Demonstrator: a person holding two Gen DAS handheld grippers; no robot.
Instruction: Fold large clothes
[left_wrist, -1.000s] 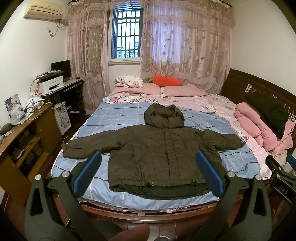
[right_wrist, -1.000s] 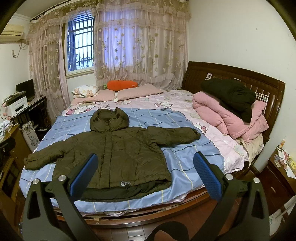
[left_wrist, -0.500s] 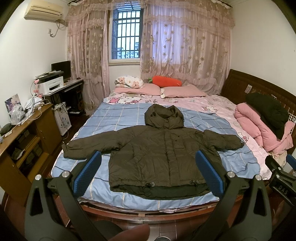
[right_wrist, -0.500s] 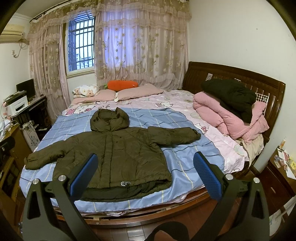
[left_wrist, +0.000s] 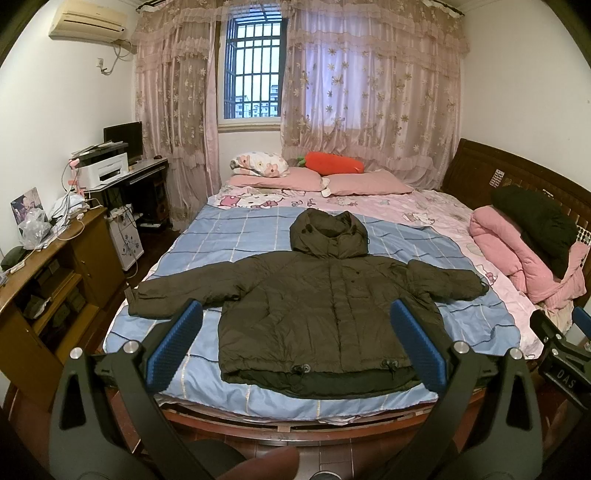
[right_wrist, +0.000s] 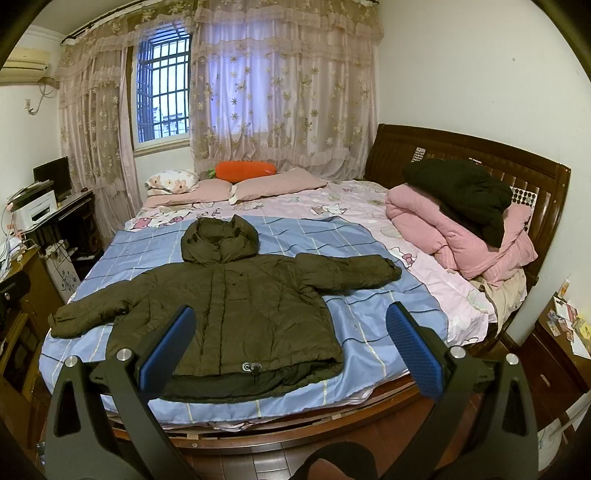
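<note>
We hold both grippers spread wide and empty at the foot of the bed (left_wrist: 258, 402). The olive jacket (left_wrist: 325, 314) lies flat ahead, hood away, sleeves stretched crosswise. The left gripper (left_wrist: 295, 343) faces its middle; the right gripper (right_wrist: 291, 347) sits nearer its right sleeve (right_wrist: 351, 275).

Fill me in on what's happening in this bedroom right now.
A person holds a hand-held gripper in each hand, facing the foot of a bed. The left hand-held gripper and right hand-held gripper are both open, empty and short of the bed. A dark olive hooded jacket lies spread flat on the blue checked sheet, front up, sleeves out to both sides. No folding has begun.
</note>
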